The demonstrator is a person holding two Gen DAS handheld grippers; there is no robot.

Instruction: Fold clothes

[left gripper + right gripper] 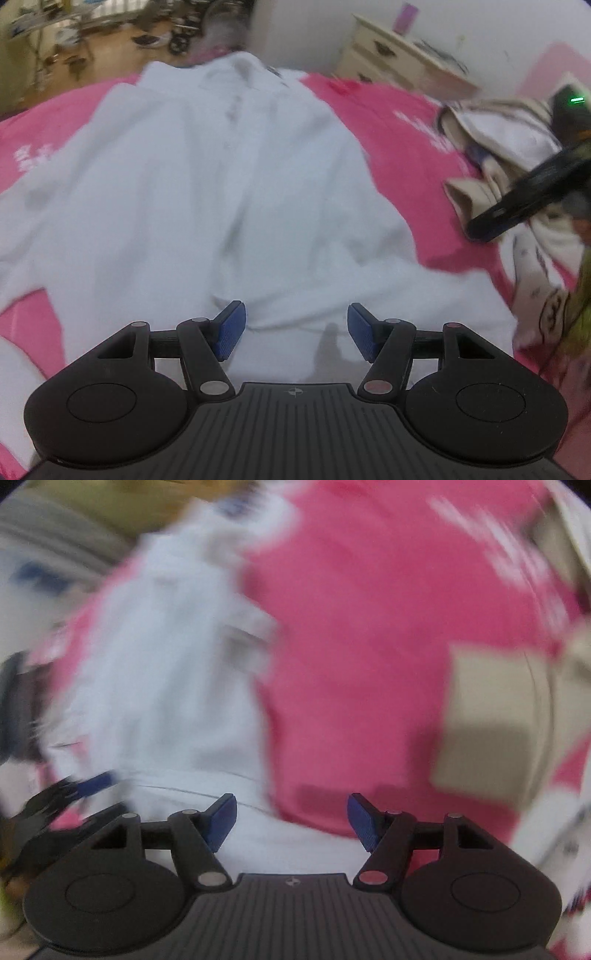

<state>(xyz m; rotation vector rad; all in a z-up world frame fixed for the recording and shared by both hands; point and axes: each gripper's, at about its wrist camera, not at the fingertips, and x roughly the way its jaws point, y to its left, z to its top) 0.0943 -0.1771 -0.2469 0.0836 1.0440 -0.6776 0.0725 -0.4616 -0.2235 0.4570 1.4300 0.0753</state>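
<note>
I had the white shirt (207, 177) spread out over the pink bedcover (399, 122), collar end away from me, hem end nearest my left gripper (295, 330). That gripper hung just above the hem with its blue pads (231, 330) spread wide and nothing between them; its shadow fell on the cloth right below. I took the shirt as my landmark for everything else.

Beyond the shirt's collar stood a cream chest of drawers (384, 55) against the wall, and further off to the collar's left lay a cluttered floor I could not read for blur. Beside the shirt's right edge, on the bedcover, sat a heap of beige and white patterned clothes (509, 155). Over that heap I saw my right gripper come into the left camera's view as a dark arm (517, 199), well clear of the shirt.

The right wrist view was badly smeared. Still, I could make out the right gripper (291, 821) released, pads (364, 821) apart, holding nothing, poised over the shirt's (159, 686) edge where white cloth met pink bedcover (369, 627). To the shirt's right in that view lay a beige folded piece (495, 716), apart from it on the cover. At the shirt's near left corner I caught a blue pad and dark linkage, the left gripper (88, 784), close to the hem; whether it touched the cloth I could not tell.
</note>
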